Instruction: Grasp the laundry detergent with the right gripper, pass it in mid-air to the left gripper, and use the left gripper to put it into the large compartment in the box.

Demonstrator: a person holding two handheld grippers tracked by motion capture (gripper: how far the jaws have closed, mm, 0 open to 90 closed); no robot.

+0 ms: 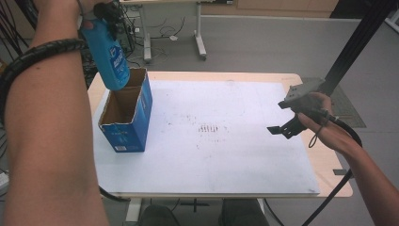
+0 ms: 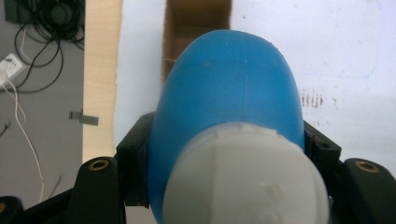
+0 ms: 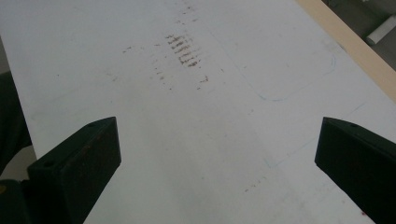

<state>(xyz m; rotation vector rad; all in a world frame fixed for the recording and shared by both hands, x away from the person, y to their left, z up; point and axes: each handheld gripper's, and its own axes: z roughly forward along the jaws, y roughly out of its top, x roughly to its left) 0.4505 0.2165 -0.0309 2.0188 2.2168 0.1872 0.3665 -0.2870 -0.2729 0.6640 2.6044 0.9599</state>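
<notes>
Above the open blue cardboard box [image 1: 127, 115] at the left of the table, the left gripper [image 1: 106, 12] holds a blue bottle [image 1: 107, 52] upside down relative to its grip, the bottle's rounded base pointing down toward the box's open top and overlapping its far rim in the high view. From the left gripper view the jaws are clenched on either side of the blue bottle [image 2: 229, 98], just behind its white cap [image 2: 245, 179], and the brown inside of the box [image 2: 198, 28] shows beyond the bottle's far end. The box stands upright on the white sheet [image 1: 226, 155] that covers most of the light wooden table [image 1: 329, 162], near the sheet's left edge. A patch of dark scuff marks [image 1: 208, 128] lies at the middle of the sheet. Over the right side of the table, the right gripper [image 1: 282, 127] hangs above the sheet, well apart from the box; in the right gripper view its jaws stand wide apart with nothing between them, and the scuff marks [image 3: 184, 49] lie ahead on the bare sheet [image 3: 210, 140]
</notes>
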